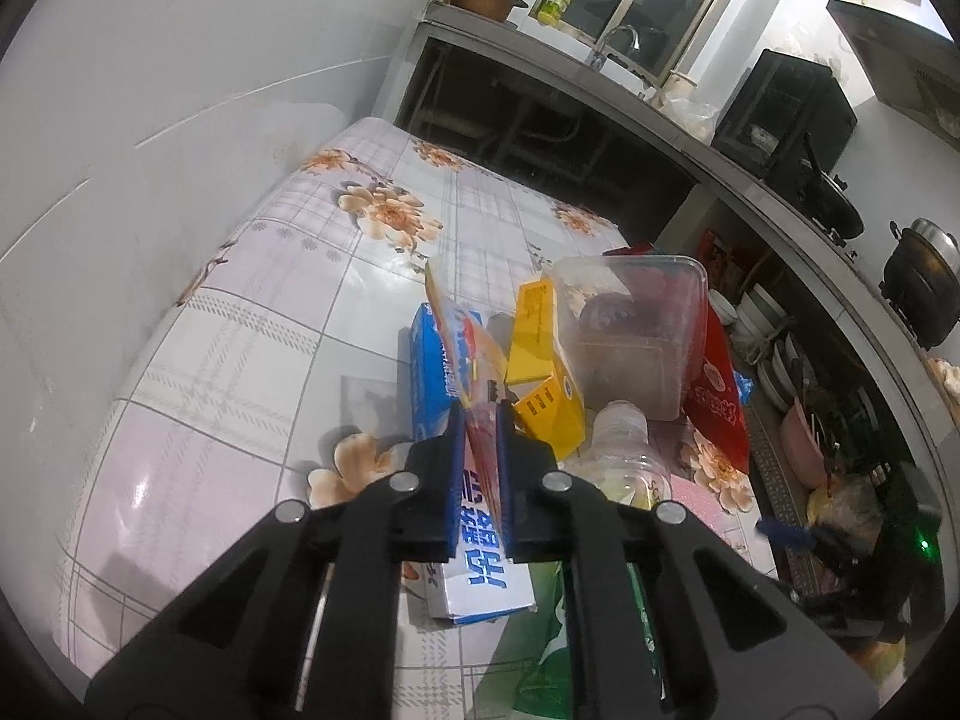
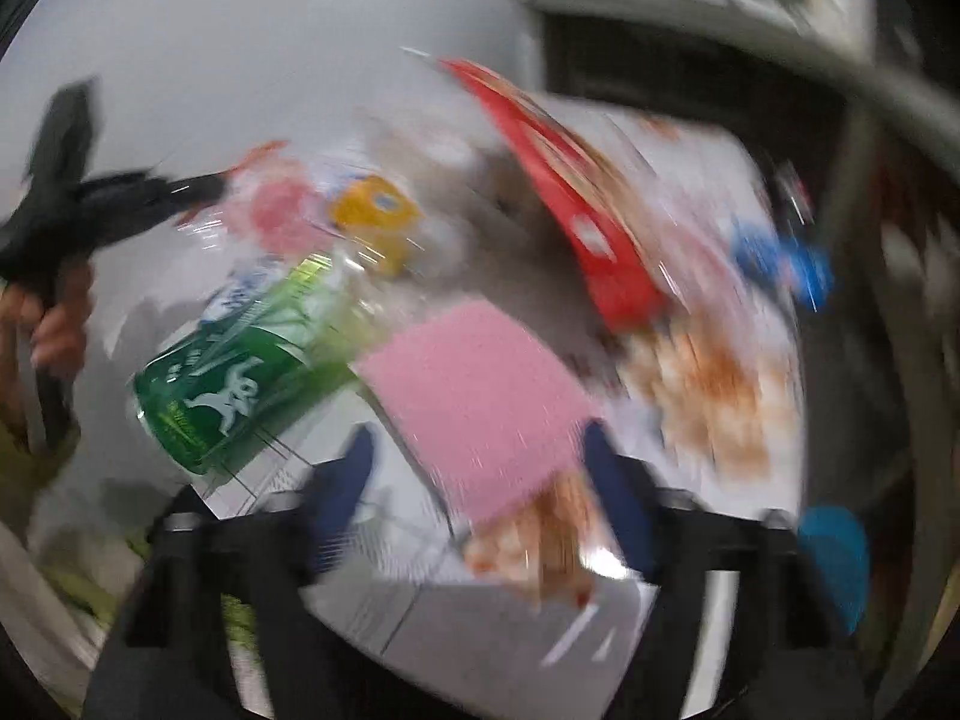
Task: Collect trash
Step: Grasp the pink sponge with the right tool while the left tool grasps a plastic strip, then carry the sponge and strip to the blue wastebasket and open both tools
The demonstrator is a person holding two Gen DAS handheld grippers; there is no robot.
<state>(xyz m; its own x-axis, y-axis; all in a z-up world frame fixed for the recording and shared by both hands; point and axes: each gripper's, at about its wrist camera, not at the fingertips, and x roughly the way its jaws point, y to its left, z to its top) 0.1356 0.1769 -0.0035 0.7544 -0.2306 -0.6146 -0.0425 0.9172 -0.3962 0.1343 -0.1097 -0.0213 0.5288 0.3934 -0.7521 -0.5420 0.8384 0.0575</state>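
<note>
While my left tongs point(image 1: 480, 414) pinch only the thin corner of a clear red-printed wrapper point(image 1: 465, 348), it could tear or slip free, dragging the yellow carton point(image 1: 543, 372) at two o'clock. My right tongs point(image 2: 480, 456), apart and empty, straddle the pink sponge cloth point(image 2: 480, 396).
</note>
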